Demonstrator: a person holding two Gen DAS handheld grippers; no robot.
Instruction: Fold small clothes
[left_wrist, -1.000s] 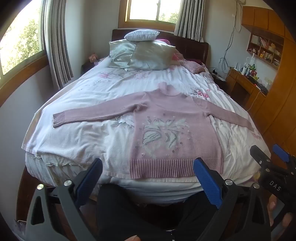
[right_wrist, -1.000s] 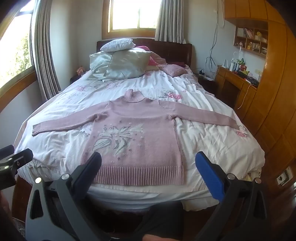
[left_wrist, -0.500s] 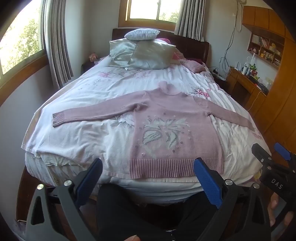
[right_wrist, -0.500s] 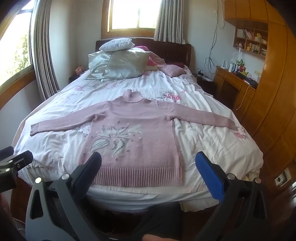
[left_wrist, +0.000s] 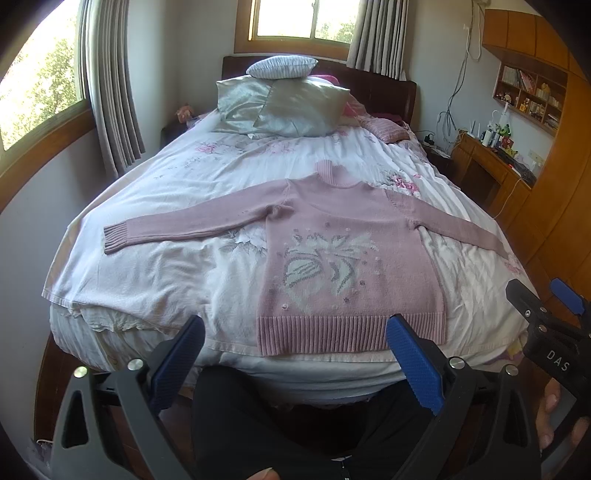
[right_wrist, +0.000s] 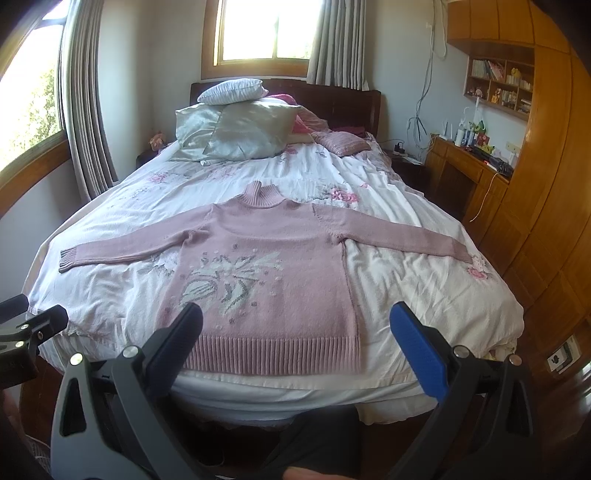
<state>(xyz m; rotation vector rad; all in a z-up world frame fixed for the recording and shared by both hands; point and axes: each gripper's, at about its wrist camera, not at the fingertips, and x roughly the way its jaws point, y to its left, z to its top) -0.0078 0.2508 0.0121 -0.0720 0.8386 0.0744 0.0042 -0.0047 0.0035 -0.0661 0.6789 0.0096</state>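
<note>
Both wrist views face the bed (left_wrist: 155, 266) from its foot

Pink knit sweater (left_wrist: 343, 258), flat, face up, sleeves spread, hem at bed's foot

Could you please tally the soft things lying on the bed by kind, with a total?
Sweater: 1
Silver pillows: 2
White pillow: 1
Striped pink cushion: 1
Total: 5, not counting the bedding or the partly hidden pink cloth behind the pillows.
</note>
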